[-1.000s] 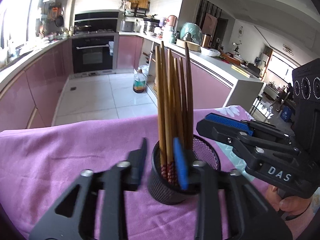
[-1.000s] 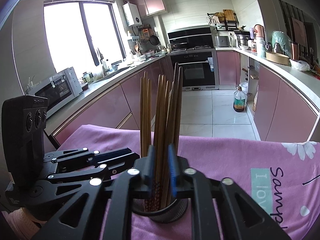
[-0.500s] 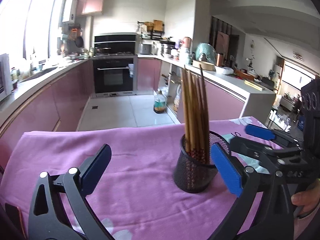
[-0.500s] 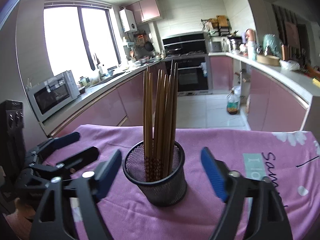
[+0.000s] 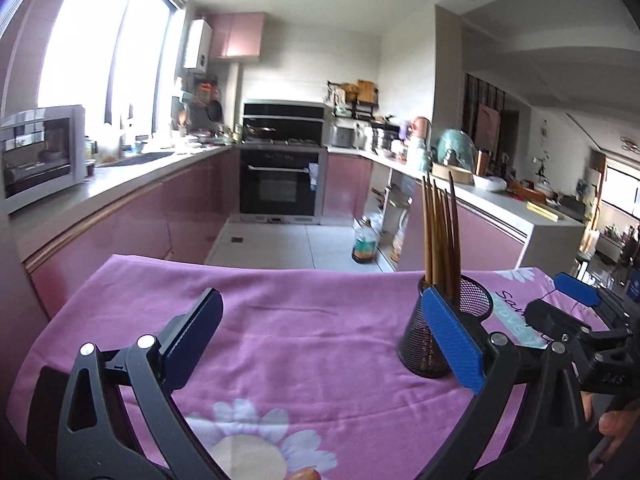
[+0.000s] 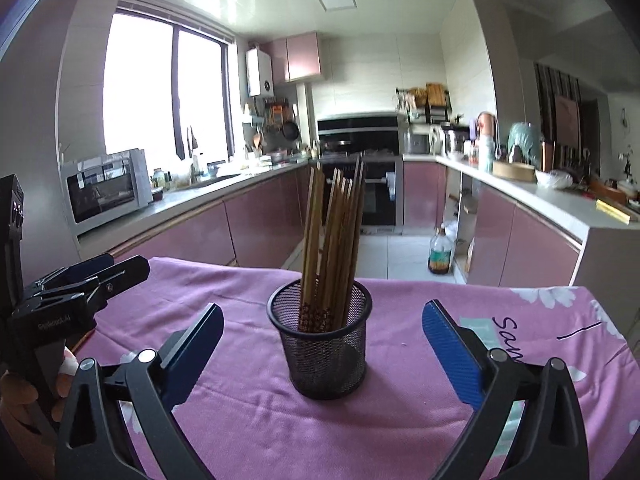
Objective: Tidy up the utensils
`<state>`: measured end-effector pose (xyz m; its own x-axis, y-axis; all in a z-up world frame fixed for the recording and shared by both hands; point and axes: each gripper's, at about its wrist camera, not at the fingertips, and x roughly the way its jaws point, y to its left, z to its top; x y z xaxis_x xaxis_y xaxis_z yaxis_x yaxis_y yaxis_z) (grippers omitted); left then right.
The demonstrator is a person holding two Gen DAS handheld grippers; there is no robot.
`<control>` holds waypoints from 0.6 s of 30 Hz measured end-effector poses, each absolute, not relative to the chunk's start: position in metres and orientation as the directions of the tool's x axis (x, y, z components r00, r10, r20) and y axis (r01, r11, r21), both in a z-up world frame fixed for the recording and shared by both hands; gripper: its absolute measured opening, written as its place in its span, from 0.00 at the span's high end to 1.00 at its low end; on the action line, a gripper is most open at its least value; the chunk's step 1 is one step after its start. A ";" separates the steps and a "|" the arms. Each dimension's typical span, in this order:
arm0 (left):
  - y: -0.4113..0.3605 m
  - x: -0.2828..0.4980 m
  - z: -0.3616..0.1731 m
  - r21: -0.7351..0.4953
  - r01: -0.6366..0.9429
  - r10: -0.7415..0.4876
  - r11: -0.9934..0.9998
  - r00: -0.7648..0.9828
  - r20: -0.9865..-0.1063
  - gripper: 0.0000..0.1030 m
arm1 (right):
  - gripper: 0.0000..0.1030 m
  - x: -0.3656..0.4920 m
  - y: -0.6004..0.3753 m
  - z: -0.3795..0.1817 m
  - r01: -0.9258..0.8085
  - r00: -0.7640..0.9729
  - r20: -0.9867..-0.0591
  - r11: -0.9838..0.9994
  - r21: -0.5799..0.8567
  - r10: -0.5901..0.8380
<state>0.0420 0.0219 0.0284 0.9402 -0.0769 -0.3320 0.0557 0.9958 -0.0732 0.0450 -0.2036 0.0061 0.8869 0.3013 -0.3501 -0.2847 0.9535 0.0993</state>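
A black mesh cup (image 6: 322, 349) stands upright on the purple cloth and holds several brown chopsticks (image 6: 335, 240) standing on end. My right gripper (image 6: 322, 346) is open and empty, its blue pads wide apart on either side of the cup, a little nearer than it. My left gripper (image 5: 324, 338) is open and empty, left of the cup (image 5: 436, 332), whose lower part its right pad hides. The chopsticks (image 5: 440, 232) rise above that pad. The right gripper (image 5: 580, 320) shows at the right edge of the left wrist view. The left gripper (image 6: 84, 280) shows at the left of the right wrist view.
The purple flowered tablecloth (image 6: 420, 408) covers the table; its far edge (image 5: 280, 268) drops to the tiled kitchen floor. Pink cabinets, a microwave (image 6: 106, 190) and an oven (image 5: 280, 184) lie beyond. A hand holds each gripper.
Both grippers opened, let go of the chopsticks and cup, and pulled back. The left gripper swung left, so the cup now sits at its right.
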 end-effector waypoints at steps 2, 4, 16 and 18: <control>0.025 0.032 0.028 -0.064 0.036 -0.054 0.997 0.947 -0.316 0.05 | 0.07 0.038 -0.201 0.006 -0.282 0.894 -0.337 0.955 0.089 0.295; 0.027 0.023 0.027 -0.047 0.014 -0.028 0.999 0.952 -0.306 0.05 | 0.07 0.032 -0.197 0.004 -0.285 0.897 -0.331 0.956 0.077 0.294; 0.036 -0.008 0.026 -0.054 -0.019 0.004 0.998 0.963 -0.269 0.05 | 0.07 0.008 -0.189 0.003 -0.286 0.916 -0.277 0.957 0.053 0.289; 0.037 -0.010 0.025 -0.055 -0.025 0.009 0.998 0.964 -0.266 0.05 | 0.07 0.006 -0.188 0.004 -0.284 0.918 -0.274 0.957 0.051 0.287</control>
<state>-0.0104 0.0369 0.0255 0.9641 0.0093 -0.2655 -0.0248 0.9982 -0.0551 0.0061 -0.1882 0.0037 0.9180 0.2868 -0.2738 -0.2839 0.9575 0.0512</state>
